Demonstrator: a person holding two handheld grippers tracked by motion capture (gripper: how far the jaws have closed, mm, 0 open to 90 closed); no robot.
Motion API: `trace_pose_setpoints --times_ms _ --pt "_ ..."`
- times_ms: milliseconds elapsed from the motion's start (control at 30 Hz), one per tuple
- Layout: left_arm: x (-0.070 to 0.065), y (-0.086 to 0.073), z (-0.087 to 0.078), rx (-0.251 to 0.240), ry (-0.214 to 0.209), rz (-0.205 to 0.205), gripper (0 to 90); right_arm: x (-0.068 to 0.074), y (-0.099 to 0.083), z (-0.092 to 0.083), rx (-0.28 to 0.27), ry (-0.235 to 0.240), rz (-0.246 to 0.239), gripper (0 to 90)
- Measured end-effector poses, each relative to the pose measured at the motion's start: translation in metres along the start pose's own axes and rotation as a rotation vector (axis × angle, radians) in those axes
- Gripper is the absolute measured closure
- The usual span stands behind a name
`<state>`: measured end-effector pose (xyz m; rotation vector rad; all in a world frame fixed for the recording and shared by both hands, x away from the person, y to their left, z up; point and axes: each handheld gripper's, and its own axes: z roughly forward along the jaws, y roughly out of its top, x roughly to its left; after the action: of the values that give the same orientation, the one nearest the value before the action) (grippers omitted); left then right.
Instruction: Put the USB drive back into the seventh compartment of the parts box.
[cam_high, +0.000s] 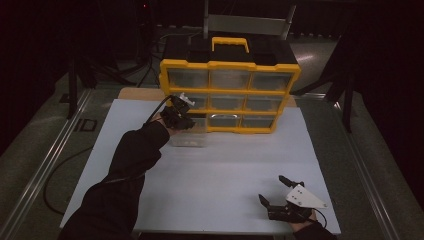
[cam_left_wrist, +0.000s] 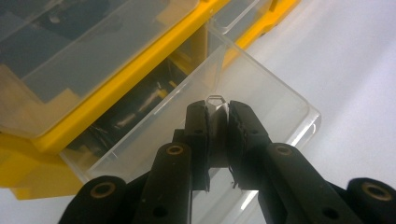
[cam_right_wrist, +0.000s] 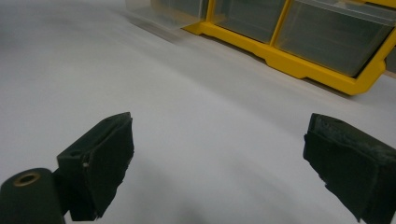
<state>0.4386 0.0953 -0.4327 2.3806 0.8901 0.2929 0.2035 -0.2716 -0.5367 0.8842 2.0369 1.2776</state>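
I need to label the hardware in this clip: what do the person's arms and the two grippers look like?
Both grippers are black, each with two jaws. The left gripper has round brass-coloured rivets on its linkage and worn, frayed pads; a black cable trails from it. The right gripper carries a grey three-cornered plate with small holes, and its pads are thick, rough black blocks. The person wears black long sleeves.

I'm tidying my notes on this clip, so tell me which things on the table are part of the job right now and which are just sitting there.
In the job:
- clear drawer, pulled out of the bottom row
- left tool, shut on the drawer's front tab
- yellow organizer

Just there:
- right tool, open, resting near the table's front edge
- white table
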Motion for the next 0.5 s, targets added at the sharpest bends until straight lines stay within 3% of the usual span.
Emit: trace_pose_setpoints --times_ms 267,300,500 --pt "0.0003 -0.0002 0.0017 0.016 -0.002 0.011 77.8 0.0001 -0.0001 0.0001 0.001 0.000 -0.001 8.9" --pt "-0.0009 -0.0002 0.0018 0.013 0.009 0.005 68.9 0.0001 0.0000 0.0001 0.001 -0.001 -0.002 8.9" --pt "0.0004 0.0011 -0.0048 -0.019 0.034 -0.022 51.9 0.0002 0.0001 0.0002 0.000 0.000 -0.001 8.9"
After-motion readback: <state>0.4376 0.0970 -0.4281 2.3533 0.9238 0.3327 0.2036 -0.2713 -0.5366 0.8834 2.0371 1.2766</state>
